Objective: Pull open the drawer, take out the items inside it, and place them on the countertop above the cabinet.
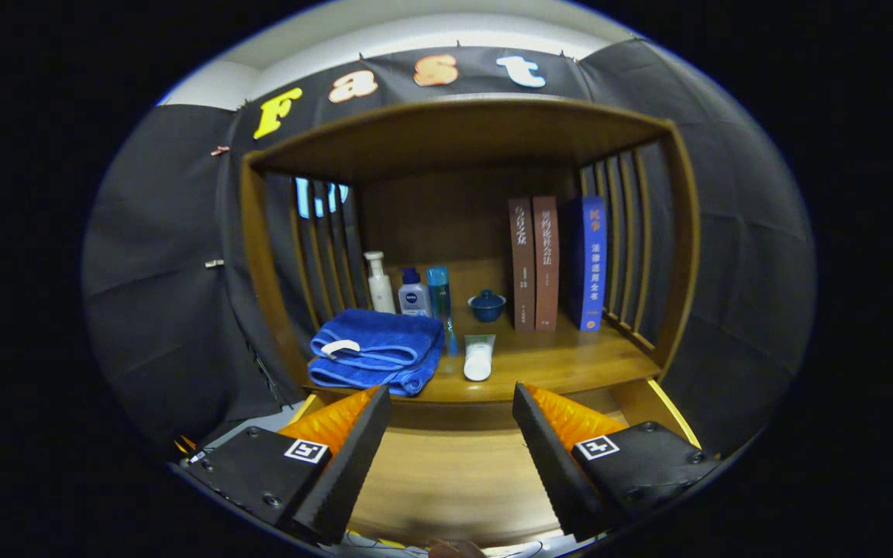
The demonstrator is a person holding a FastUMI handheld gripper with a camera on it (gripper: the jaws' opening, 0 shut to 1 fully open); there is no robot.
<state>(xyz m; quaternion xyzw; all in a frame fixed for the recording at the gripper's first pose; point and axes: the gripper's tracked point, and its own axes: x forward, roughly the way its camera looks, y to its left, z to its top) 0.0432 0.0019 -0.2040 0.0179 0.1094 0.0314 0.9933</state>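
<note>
Wooden countertop (570, 372) is seen beyond the spread, empty fingers of the gripper (450, 434); the open drawer (446, 480) is seen between and beneath them

Claw (452, 403) level, fingers spread wide apart, nothing between them

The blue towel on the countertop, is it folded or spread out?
Folded. The blue towel lies in stacked layers with rounded fold edges, beside the white tube, beyond the open gripper.

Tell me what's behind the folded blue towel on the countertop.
Behind the folded blue towel stand a white pump bottle, a lotion bottle and a blue bottle; their bases are hidden. The claw is open.
</note>
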